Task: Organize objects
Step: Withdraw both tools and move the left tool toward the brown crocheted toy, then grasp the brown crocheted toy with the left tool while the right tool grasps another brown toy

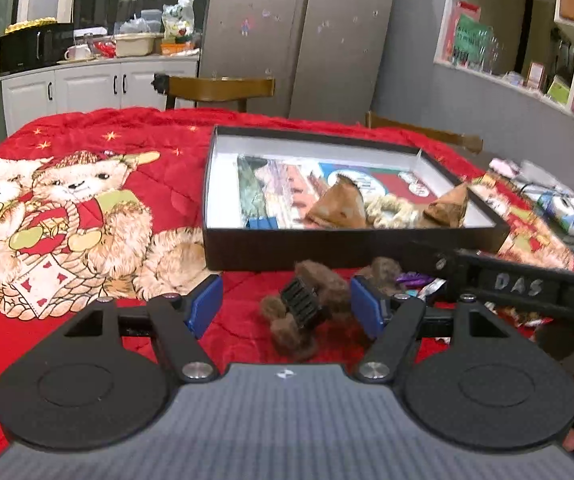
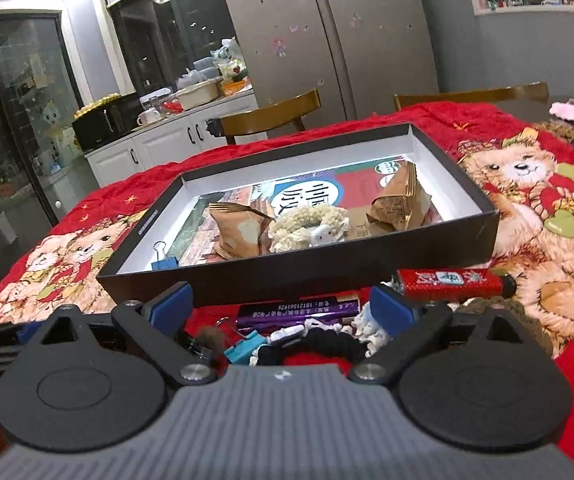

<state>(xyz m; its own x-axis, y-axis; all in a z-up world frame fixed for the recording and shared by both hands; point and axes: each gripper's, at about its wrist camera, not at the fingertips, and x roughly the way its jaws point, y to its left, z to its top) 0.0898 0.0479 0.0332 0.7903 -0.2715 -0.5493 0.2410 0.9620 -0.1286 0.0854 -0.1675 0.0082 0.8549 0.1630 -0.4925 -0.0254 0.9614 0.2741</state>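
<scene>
Claws, left (image 1: 286, 300) and right (image 2: 279, 308), gape empty (blue pads) before black box (image 2: 367, 264).

A home kitchen and dining room. A steel double-door fridge (image 2: 327, 36) stands behind wooden chairs (image 2: 271, 118). White cabinets (image 1: 87, 88) carry a microwave (image 1: 35, 50) and bowls.

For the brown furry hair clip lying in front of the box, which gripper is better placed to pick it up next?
Left. The left gripper is open with the brown furry hair clip between its fingers; the right gripper faces other items.
</scene>
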